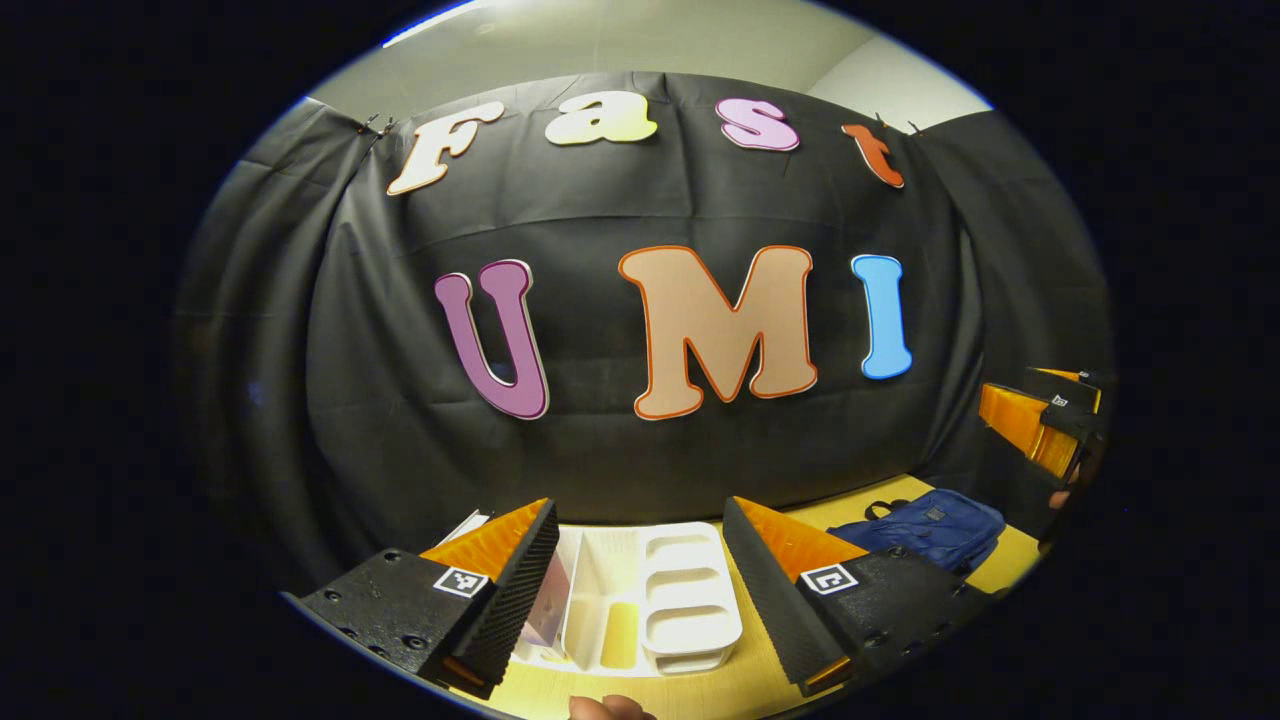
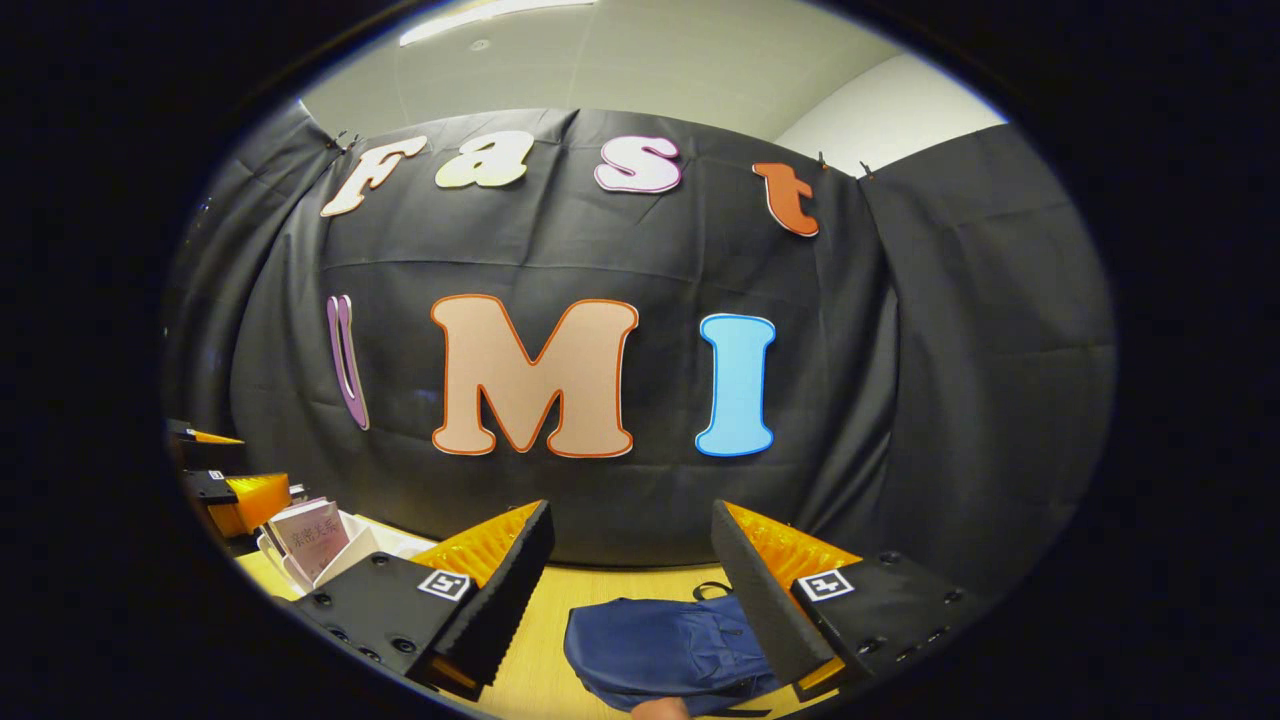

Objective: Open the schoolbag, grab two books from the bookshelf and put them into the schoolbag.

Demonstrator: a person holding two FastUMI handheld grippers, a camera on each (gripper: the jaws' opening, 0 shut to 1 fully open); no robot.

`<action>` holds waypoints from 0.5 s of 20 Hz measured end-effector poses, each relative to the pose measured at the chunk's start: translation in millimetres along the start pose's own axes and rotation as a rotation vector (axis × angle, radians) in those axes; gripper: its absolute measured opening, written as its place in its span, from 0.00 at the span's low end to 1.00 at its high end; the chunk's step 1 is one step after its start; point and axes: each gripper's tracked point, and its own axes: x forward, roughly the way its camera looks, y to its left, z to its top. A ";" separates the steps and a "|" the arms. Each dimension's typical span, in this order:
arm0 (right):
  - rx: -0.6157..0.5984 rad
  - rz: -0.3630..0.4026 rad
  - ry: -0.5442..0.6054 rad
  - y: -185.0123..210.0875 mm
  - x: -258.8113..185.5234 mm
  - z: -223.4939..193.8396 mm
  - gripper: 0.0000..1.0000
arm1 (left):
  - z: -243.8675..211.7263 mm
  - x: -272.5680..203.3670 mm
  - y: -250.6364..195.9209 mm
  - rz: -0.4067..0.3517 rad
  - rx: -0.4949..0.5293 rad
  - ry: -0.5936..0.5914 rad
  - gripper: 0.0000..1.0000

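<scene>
While both tongs hang in the air with nothing between their fingers, a pale yellow wooden worktop [image 1: 740,690] stretches beneath them in front of the black cloth wall.

In the right gripper view, a dark blue fabric schoolbag [image 2: 665,650] lies flat on the worktop, directly below and between the spread fingers of the right tongs [image 2: 632,590]. Those fingers stand wide apart and grip nothing. The bag looks closed, a small carry loop showing at its top edge.

In the left gripper view, the same schoolbag [image 1: 925,530] rests toward the right side of the worktop, and a white plastic bookshelf organiser with upright dividers and small trays [image 1: 650,600] sits just ahead, between the wide-open fingers of the left tongs [image 1: 640,590], which hold nothing.

In the right gripper view, the organiser [image 2: 345,550] stands at the far left, well apart from the bag, with a pinkish-covered book [image 2: 310,535] standing upright in it.
</scene>
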 end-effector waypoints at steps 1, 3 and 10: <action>-0.005 0.003 -0.003 -0.4 0.9 -1.3 1.00 | 0.3 0.4 -0.1 -0.002 0.001 0.000 1.00; -0.008 0.011 -0.003 -1.4 0.7 -4.6 1.00 | -0.5 0.7 0.3 -0.002 0.004 0.002 1.00; -0.250 0.113 0.017 0.1 0.4 -45.8 0.98 | -3.8 1.7 3.3 0.005 0.005 0.015 0.97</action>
